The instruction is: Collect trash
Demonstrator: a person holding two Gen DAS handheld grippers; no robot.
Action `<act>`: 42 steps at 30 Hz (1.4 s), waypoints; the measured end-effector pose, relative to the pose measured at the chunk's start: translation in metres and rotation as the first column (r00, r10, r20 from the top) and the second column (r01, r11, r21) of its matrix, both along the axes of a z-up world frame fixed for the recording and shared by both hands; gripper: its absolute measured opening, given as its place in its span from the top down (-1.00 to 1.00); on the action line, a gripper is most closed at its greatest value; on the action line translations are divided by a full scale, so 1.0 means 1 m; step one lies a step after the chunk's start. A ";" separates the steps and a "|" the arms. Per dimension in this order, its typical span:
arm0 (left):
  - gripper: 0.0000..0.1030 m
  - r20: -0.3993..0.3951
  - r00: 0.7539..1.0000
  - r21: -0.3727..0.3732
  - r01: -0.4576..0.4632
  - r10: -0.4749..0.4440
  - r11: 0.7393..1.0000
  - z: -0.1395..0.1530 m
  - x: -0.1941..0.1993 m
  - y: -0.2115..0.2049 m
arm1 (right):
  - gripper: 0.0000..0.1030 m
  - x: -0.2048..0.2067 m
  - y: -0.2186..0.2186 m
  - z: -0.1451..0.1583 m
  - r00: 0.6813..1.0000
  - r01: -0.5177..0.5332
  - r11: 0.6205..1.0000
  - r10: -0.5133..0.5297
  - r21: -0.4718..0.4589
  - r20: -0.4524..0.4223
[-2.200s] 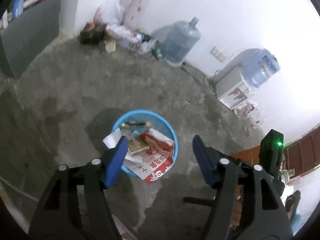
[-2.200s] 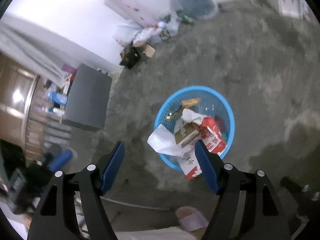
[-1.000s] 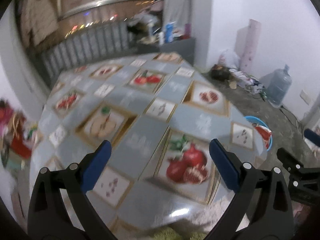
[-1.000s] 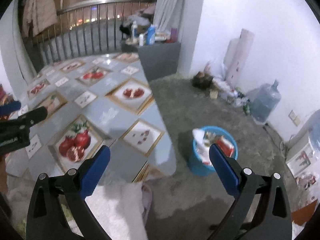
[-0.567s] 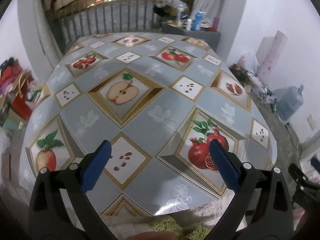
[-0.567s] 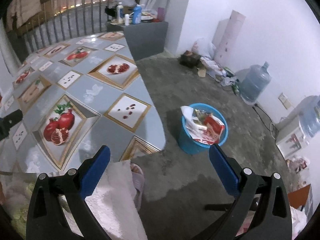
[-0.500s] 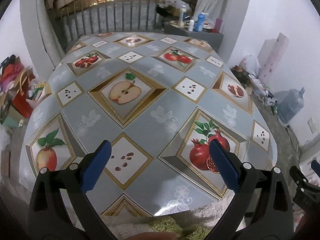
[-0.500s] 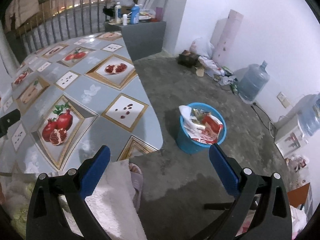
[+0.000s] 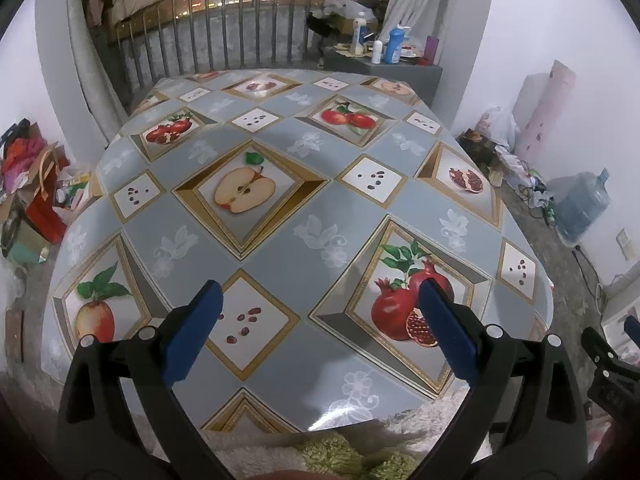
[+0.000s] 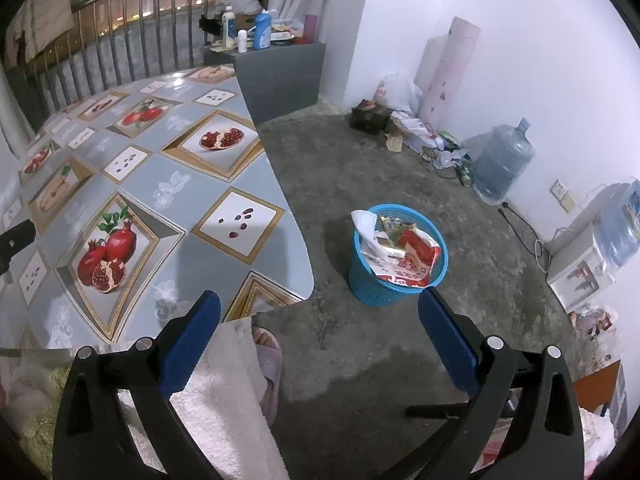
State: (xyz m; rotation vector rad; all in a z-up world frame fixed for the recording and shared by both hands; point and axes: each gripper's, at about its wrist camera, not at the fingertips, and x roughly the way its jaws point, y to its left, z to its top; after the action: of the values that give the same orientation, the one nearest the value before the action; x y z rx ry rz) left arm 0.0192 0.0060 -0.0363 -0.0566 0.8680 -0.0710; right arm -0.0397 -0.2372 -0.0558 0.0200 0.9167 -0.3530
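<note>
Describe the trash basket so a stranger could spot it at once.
Start at the big table covered with a grey fruit-print cloth; just off its rounded corner, on the bare concrete floor, stands a round blue plastic mesh basket. It is the only blue container brimming with white paper and red wrappers, unlike the clear water jug by the wall.

No legible text in either view. Red-and-white wrapper (image 10: 414,264) in blue basket (image 10: 372,292) carries red print, too small and blurred to read. Bottles (image 10: 262,30) on grey cabinet (image 10: 280,72) have labels, unreadable. Water jug (image 10: 502,164) label not readable. Tablecloth (image 9: 280,208) shows fruit pictures only, no lettering.
</note>
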 end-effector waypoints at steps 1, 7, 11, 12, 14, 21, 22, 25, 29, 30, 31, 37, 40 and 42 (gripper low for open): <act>-0.83 0.002 1.000 0.001 0.002 -0.002 1.000 0.001 0.000 -0.001 | -0.87 0.000 -0.001 0.000 1.000 0.002 1.000 -0.002 0.000 0.001; -0.83 0.010 1.000 0.016 0.014 -0.015 1.000 0.003 -0.004 -0.006 | -0.87 -0.001 -0.006 0.001 1.000 0.016 1.000 -0.016 0.007 0.007; -0.83 0.012 1.000 0.023 0.019 -0.019 1.000 0.004 -0.005 -0.008 | -0.87 -0.002 -0.006 0.001 1.000 0.021 1.000 -0.021 0.010 0.010; -0.83 0.011 1.000 0.023 0.020 -0.020 1.000 0.005 -0.005 -0.008 | -0.87 -0.002 -0.006 0.001 1.000 0.020 1.000 -0.020 0.010 0.010; -0.83 0.010 1.000 0.021 0.020 -0.020 1.000 0.004 -0.005 -0.008 | -0.87 -0.002 -0.007 0.001 1.000 0.022 1.000 -0.022 0.007 0.009; -0.83 0.010 0.999 0.019 0.038 -0.038 0.999 0.005 -0.008 -0.011 | -0.87 -0.002 -0.007 0.000 1.000 0.025 1.000 -0.025 0.002 0.007; -0.83 0.009 0.999 0.019 0.039 -0.039 0.999 0.004 -0.008 -0.011 | -0.87 -0.002 -0.007 0.000 1.000 0.026 1.000 -0.026 0.002 0.007; -0.83 0.007 0.999 0.018 0.038 -0.038 0.999 0.005 -0.008 -0.011 | -0.87 -0.002 -0.007 0.000 1.000 0.025 1.000 -0.025 0.003 0.007; -0.83 0.006 0.999 0.019 0.037 -0.037 0.999 0.004 -0.009 -0.011 | -0.87 -0.002 -0.007 0.000 1.000 0.024 1.000 -0.024 0.003 0.007; -0.83 0.006 0.999 0.019 0.037 -0.037 0.999 0.004 -0.009 -0.011 | -0.87 -0.002 -0.007 0.000 1.000 0.024 1.000 -0.024 0.002 0.007; -0.83 0.007 0.999 0.020 0.038 -0.038 0.999 0.004 -0.008 -0.011 | -0.87 -0.002 -0.007 0.000 1.000 0.024 1.000 -0.024 0.002 0.008; -0.83 0.007 0.999 0.020 0.039 -0.039 0.999 0.004 -0.008 -0.011 | -0.87 -0.002 -0.007 0.000 1.000 0.025 1.000 -0.025 0.005 0.010; -0.83 0.006 0.999 0.020 0.039 -0.039 0.999 0.004 -0.009 -0.011 | -0.87 -0.003 -0.007 0.000 1.000 0.026 1.000 -0.026 0.005 0.011; -0.83 0.006 0.999 0.021 0.039 -0.039 0.999 0.004 -0.009 -0.011 | -0.87 -0.003 -0.007 0.000 1.000 0.026 1.000 -0.026 0.007 0.011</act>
State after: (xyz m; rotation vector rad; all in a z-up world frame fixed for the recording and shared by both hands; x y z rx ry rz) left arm 0.0105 -0.0048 -0.0324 -0.0203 0.8638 -0.0987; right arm -0.0424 -0.2441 -0.0553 0.0398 0.9071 -0.3736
